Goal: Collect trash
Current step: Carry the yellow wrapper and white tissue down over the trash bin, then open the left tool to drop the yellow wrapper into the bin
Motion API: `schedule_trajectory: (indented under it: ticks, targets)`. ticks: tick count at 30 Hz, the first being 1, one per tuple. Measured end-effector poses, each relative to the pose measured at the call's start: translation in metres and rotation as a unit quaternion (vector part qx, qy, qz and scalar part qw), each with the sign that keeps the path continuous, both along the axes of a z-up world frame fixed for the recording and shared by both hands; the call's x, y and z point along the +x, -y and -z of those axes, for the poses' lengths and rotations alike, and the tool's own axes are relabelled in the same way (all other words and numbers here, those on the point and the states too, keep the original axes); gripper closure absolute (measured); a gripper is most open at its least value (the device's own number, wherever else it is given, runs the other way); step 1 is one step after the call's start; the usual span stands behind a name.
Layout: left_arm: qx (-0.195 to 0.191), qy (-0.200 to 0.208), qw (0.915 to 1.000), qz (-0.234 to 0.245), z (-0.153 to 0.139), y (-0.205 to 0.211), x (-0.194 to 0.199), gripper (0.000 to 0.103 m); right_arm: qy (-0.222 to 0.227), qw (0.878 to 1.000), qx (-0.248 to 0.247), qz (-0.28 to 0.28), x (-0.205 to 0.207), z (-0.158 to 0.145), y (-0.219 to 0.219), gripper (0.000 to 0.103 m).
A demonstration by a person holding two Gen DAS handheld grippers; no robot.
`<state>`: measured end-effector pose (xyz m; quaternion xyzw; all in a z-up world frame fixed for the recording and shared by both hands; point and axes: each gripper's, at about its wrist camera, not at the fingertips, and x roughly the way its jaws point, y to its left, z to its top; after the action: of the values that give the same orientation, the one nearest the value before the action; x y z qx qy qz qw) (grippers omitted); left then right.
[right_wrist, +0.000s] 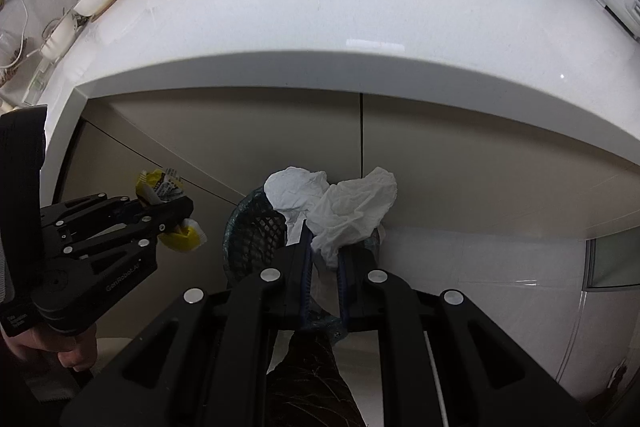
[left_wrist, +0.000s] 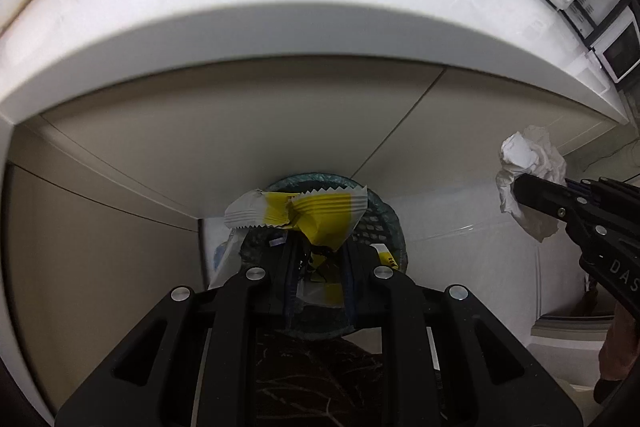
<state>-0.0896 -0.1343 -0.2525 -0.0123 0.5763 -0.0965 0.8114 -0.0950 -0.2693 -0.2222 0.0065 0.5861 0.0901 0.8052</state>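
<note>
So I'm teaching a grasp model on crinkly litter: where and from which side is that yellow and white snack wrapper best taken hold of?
As the left hand-held gripper has it now: pinch the yellow and white wrapper at its crumpled yellow middle, coming from below, so the flat crimped zigzag ends fan out beyond the fingertips. The middle is bunched thick enough to clamp; the thin ends would likely slip.
</note>
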Motion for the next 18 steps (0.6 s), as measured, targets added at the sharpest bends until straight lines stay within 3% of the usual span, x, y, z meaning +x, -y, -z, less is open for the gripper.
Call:
schedule_trajectory:
  ticks: [6,13,18]
  targets:
    - [-0.008,-0.012,0.9998,0.01,0.033,0.002,0.0,0.086,-0.021,1.0,0.002,0.009,-0.004,0.023,0.008,0.093]
    - [-0.014,-0.024,0.9994,0.022,0.048,0.011,0.009,0.084,-0.033,0.999,-0.002,0.024,-0.01,0.033,0.013,0.093]
    - [-0.018,-0.021,0.9991,0.033,0.047,0.012,0.009,0.071,-0.043,0.999,-0.006,0.03,-0.011,0.039,0.013,0.093]
